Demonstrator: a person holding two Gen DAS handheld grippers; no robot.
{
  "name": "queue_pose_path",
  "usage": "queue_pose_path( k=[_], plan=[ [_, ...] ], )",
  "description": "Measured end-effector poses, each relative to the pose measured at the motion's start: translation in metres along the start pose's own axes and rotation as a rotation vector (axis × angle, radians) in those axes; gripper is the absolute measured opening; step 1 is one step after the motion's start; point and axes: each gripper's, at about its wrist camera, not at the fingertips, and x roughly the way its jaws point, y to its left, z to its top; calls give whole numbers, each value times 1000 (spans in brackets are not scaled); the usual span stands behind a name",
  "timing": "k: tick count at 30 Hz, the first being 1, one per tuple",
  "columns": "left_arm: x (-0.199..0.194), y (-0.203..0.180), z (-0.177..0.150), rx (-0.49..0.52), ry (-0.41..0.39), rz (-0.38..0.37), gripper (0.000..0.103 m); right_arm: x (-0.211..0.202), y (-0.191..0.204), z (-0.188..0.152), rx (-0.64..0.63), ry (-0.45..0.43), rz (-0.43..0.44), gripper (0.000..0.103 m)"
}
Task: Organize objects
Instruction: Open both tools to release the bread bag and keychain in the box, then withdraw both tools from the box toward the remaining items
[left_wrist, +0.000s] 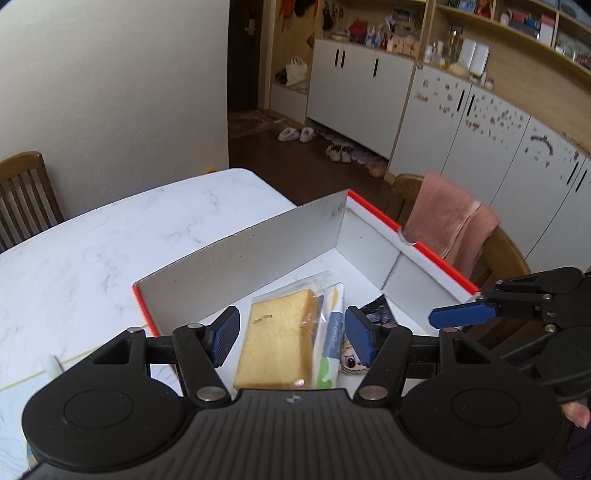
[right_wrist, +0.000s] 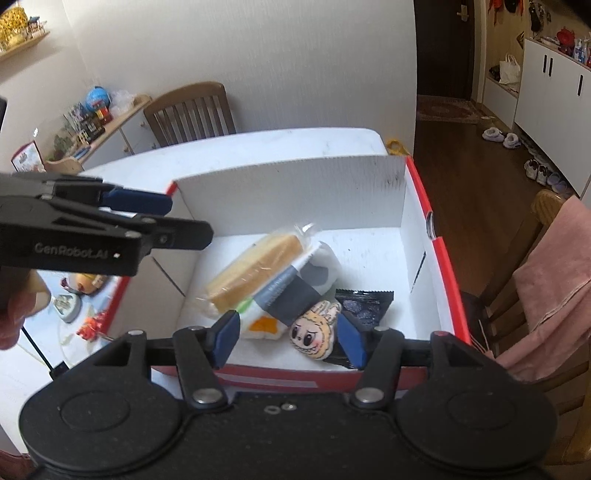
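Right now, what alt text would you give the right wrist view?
An open right gripper hovers over a red-edged white box holding wrapped cake, a tissue pack, a doll-face charm and a black packet; the left gripper enters from left.

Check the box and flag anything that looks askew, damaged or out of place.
Nothing looks damaged or spilled. Inside the red-and-white box the wrapped cake slice leans tilted on the tissue pack, the plush face and dark packet loose beside them. Both claws are open and hold nothing.
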Motion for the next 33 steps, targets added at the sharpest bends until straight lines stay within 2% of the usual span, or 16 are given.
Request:
queue_pose_path(
  k=[7,13,26,33],
  plan=[
    [-33,19,-22,-55,-26,-32,62,-14,25,-2,-2,-23,-7,63],
    [-60,44,-43,-87,-41,-38,66,-20,54,-6,-3,-36,-17,66],
    [-119,103,-91,-114,-83,9,80,-16,127,-14,13,-70,-23,95],
    [-136,142,-119,-156,-56,43,91,-6,162,-17,15,-73,10,101]
  ],
)
